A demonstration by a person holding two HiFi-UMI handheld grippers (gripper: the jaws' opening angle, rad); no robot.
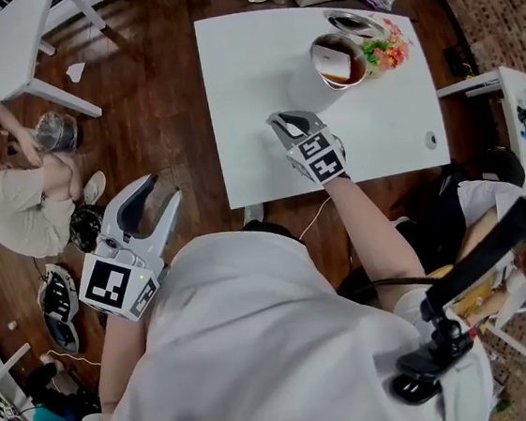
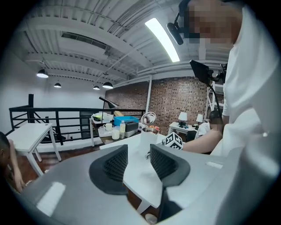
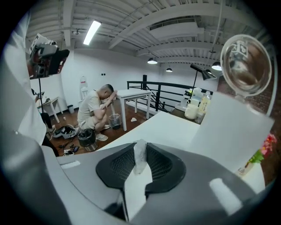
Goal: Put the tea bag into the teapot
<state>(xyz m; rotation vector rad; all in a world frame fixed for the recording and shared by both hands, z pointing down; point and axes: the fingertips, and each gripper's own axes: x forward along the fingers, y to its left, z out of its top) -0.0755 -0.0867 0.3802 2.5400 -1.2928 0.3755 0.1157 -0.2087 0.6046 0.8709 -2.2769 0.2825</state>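
- The white table [image 1: 252, 112] carries everything; the glass teapot [image 1: 338, 60] stands near its far right corner, just beside a small bunch of flowers [image 1: 386, 51]. It is open at the top and has brown liquid in it.
- The left gripper [image 1: 163, 190] hangs off the table, beyond its left edge and over the wooden floor. Its jaws are spread wide with nothing between them.
- The right gripper [image 1: 286, 122] hovers over the table by the near edge, well apart from the teapot. Its jaws are closed down to a narrow slit on the tea bag [image 3: 139, 157], a pale crumpled strip standing up between the pads.
- Risk: only a thin part of the bag looks pinched, so it could slip out on the way across and land on the table. Coming in low could knock the pot or the flowers and spill the liquid.
- Hard to tell: whether the bag has a string or tag, and what the pale piece inside the pot is. From the head view the gripper covers most of the pinch.
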